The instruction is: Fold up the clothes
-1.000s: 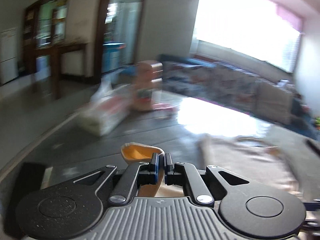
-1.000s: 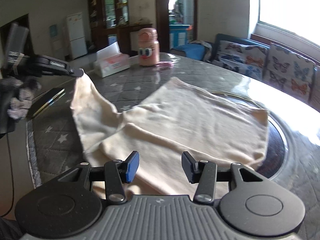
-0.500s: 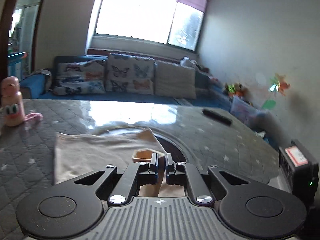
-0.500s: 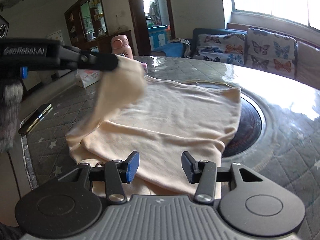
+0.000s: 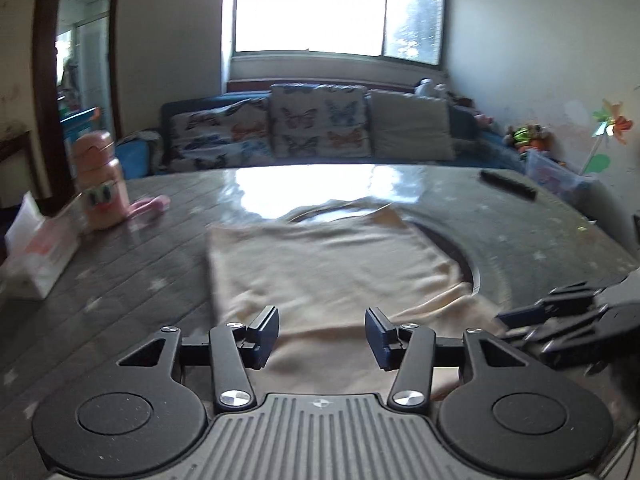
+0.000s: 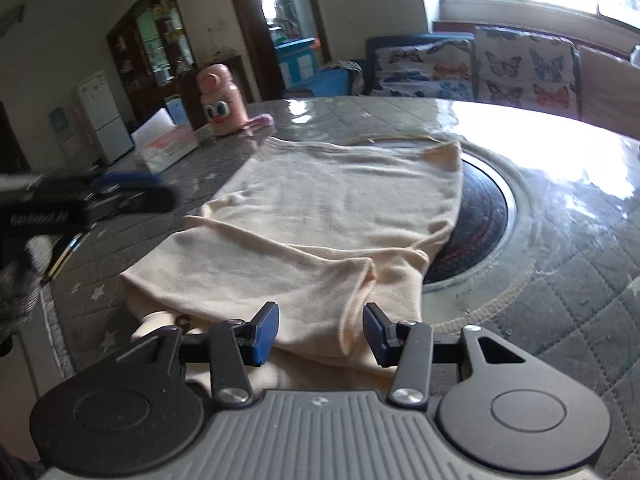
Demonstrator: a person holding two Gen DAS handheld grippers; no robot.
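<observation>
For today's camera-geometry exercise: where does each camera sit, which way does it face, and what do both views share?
Left wrist: sits on the left gripper, jaws opening, nothing between them; faces over the cloth toward sofa and window; right gripper shows at the right edge.
Right wrist: sits on the open right gripper; faces across the cloth toward the doorway; left gripper at the left edge.
Shared: cloth, pink bottle, sofa.

The left hand-held gripper [image 5: 322,334] hangs over the near edge of a cream garment [image 5: 320,260] spread on the quilted counter [image 5: 132,276]; its jaws are opening, and nothing is pinched between them. The right hand-held gripper [image 5: 532,316] enters blurred at the right edge. A pink bottle [image 5: 102,182] and a tissue box [image 5: 38,254] stand far left, and a dark remote [image 5: 508,184] lies far right.
</observation>
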